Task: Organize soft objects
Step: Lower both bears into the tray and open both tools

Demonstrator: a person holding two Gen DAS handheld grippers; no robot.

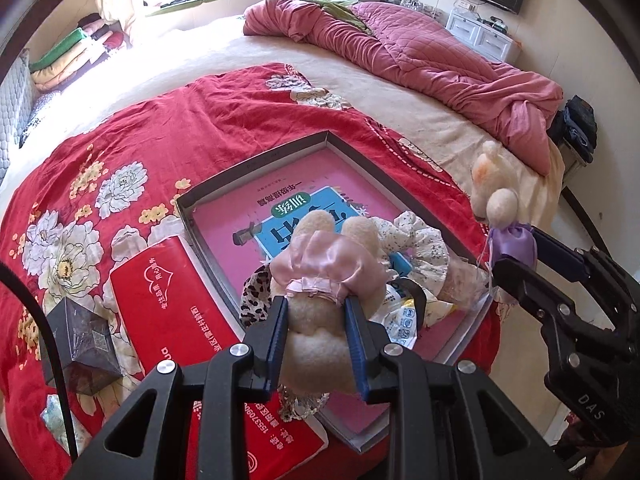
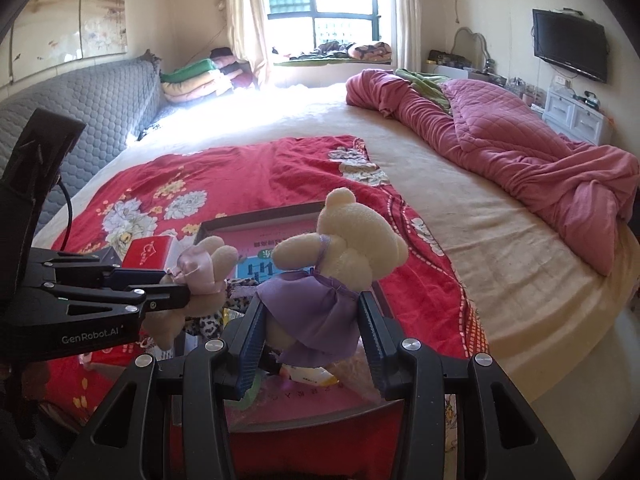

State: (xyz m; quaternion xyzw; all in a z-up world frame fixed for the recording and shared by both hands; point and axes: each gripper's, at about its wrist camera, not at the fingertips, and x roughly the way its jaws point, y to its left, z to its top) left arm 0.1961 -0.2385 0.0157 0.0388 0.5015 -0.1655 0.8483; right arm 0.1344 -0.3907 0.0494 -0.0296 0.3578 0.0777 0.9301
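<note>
- Left gripper (image 1: 316, 336): clamped on a cream plush bear in a pink satin dress (image 1: 324, 268). Blue pads press the bear's body from both sides just below the dress; the legs point away from the camera, the rest of the body bulges back toward it.
- Pink-dress bear hangs over the near end of a shallow grey tray (image 1: 256, 156) that sits on a red floral bedspread (image 1: 160, 132).
- Inside the tray: a pink book with a blue label (image 1: 240, 216), lying flat; on its near part a leopard-print scrunchie (image 1: 250, 300), a white floral scrunchie (image 1: 420, 236) and a small printed packet (image 1: 404, 320). Whether the bear touches them cannot be told.
- Right gripper (image 2: 312, 336): closed on a second cream bear in a purple dress (image 2: 320, 304). Pads meet the skirt on both sides; the head is tipped up and away, over the tray's right side.
- The two bears are near each other, side by side, not touching; the pink one to the left in the right wrist view.
- Beside the tray on the left: a red tissue pack (image 1: 180, 292), touching the tray's wall, and a dark box (image 1: 80, 348) further left.
- Far side of the bed: a rumpled pink quilt (image 1: 420, 56).
</note>
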